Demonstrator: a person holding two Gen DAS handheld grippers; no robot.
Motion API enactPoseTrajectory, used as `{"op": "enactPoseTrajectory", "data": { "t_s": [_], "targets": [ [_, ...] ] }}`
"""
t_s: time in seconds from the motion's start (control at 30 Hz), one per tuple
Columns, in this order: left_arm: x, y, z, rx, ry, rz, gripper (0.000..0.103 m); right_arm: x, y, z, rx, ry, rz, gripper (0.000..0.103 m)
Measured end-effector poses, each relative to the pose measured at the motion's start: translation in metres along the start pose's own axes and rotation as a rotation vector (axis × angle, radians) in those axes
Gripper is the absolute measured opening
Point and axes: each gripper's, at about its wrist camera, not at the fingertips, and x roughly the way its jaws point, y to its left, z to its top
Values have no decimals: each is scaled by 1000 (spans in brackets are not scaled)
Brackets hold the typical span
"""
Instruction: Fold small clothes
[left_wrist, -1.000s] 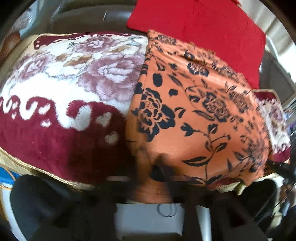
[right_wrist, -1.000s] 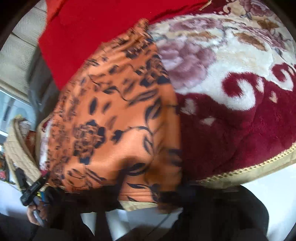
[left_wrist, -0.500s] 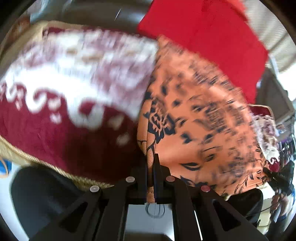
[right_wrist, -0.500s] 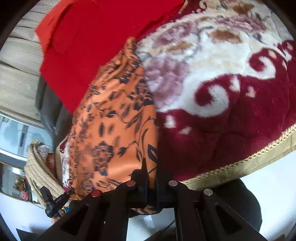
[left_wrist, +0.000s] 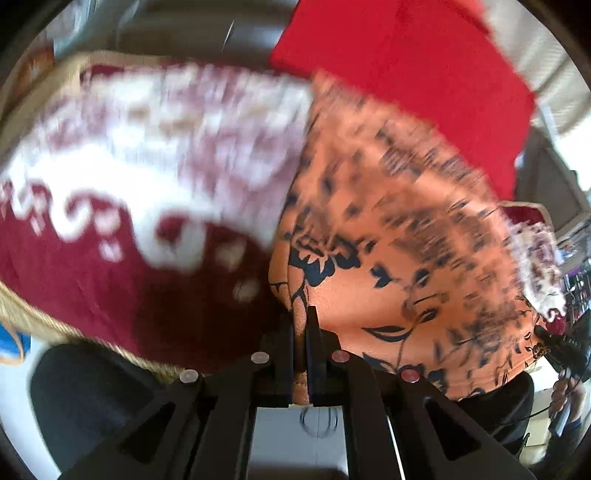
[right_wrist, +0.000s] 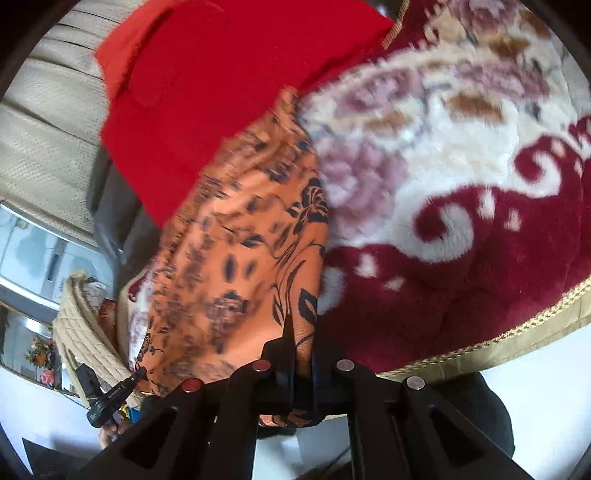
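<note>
An orange garment with a black flower print (left_wrist: 399, 236) (right_wrist: 240, 258) lies stretched over a plush maroon and cream floral blanket (left_wrist: 129, 177) (right_wrist: 461, 184). My left gripper (left_wrist: 300, 325) is shut on the garment's near left corner, with cloth pinched between its black fingers. My right gripper (right_wrist: 303, 332) is shut on the near right corner in the same way. The cloth between the two corners hangs over the blanket's front edge. In each wrist view the other gripper shows small at the garment's far side.
A red garment (left_wrist: 406, 74) (right_wrist: 221, 92) lies behind the orange one. The blanket's gold braided border (right_wrist: 517, 339) runs along the front edge, with pale floor below. A quilted beige cushion (right_wrist: 81, 332) sits far left in the right wrist view.
Both grippers came in from blur to a clear pinch on the garment's near corners. The right wrist view has shifted so the garment looks narrower and the blanket fills more of the frame.
</note>
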Motion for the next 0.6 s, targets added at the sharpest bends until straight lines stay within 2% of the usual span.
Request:
{"op": "enactPoseTrajectory", "data": {
  "t_s": [0.07,0.13,0.27,0.33,0.37,0.43,0.47,0.53,0.57,0.6],
  "targets": [
    [-6,1,-2,8,-17,-6,5,1,2,3,-3,8,23,7],
    [-29,-10,5,37,-89,-29,5,-9,13,8,-34,-17,52,7],
    [-80,-31,54,53,-228,-109,5,-31,38,36,-44,-100,168,7],
    [-88,-41,86,65,-279,-138,5,-34,58,73,-65,-144,239,7],
    [-93,-48,112,77,-313,-159,5,-36,67,92,-79,-166,262,7],
    [-90,-58,157,94,-376,-158,5,-31,93,153,-100,-233,303,7],
    [-81,-65,188,96,-411,-145,5,-26,101,172,-102,-251,308,7],
    [-46,-77,239,113,-413,-108,9,8,109,231,-56,-275,309,11],
    [-23,-81,261,112,-408,-75,10,23,109,247,-48,-264,287,16],
    [-1,-82,276,104,-388,-48,24,53,104,266,-17,-240,229,40]
  ]
}}
